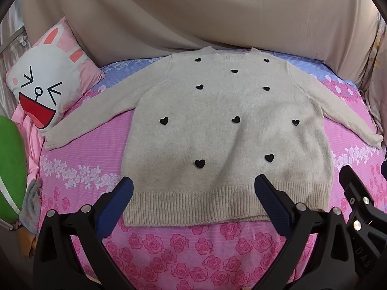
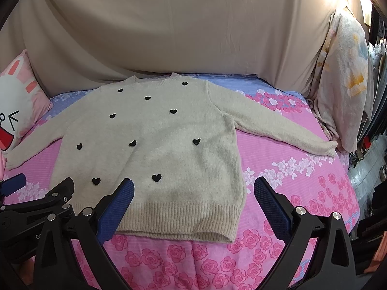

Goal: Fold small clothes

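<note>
A cream knit sweater [image 1: 217, 130] with black hearts lies flat, face up, on the pink floral bedsheet [image 1: 193, 246], both sleeves spread sideways and the ribbed hem nearest me. My left gripper [image 1: 193, 188] hovers open over the hem's left half, nothing between its blue pads [image 1: 116, 205]. In the right wrist view the same sweater [image 2: 150, 149] sits left of centre. My right gripper [image 2: 193, 191] is open above the hem's right corner, holding nothing. The other gripper's black frame shows at the edge of each view.
A white and pink rabbit cushion [image 1: 48, 84] rests by the left sleeve's cuff, beside a green object [image 1: 11, 169] and a grey cloth [image 1: 31, 200]. A beige drape [image 1: 193, 12] hangs behind the bed. A patterned blanket [image 2: 343, 84] hangs at the right; the bed edge drops there.
</note>
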{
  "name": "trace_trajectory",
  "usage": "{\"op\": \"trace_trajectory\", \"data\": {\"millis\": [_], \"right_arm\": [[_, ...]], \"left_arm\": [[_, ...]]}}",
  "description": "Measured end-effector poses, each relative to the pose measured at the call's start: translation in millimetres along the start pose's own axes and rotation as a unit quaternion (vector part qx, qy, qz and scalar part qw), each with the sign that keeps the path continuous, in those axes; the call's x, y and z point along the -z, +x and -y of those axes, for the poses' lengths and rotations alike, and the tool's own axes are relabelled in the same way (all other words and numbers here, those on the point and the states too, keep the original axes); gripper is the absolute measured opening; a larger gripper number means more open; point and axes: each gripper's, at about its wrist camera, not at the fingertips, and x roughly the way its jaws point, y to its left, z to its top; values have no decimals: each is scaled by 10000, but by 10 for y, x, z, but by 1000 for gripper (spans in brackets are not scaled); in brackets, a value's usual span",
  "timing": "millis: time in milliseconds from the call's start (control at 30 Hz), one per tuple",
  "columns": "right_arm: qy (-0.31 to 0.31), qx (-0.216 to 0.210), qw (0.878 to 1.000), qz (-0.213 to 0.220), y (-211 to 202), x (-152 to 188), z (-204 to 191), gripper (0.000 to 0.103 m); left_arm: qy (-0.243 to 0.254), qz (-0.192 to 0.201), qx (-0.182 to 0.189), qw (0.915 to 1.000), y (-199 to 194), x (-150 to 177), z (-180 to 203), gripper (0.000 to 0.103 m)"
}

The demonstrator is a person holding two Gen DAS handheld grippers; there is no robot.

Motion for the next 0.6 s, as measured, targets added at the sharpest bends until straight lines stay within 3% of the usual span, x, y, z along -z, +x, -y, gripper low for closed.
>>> {"op": "trace_trajectory", "data": {"millis": [600], "right_arm": [[7, -1, 10000, -26, 16, -9, 2, 98]], "left_arm": [[1, -13, 28, 10000, 32, 13, 8, 98]]}}
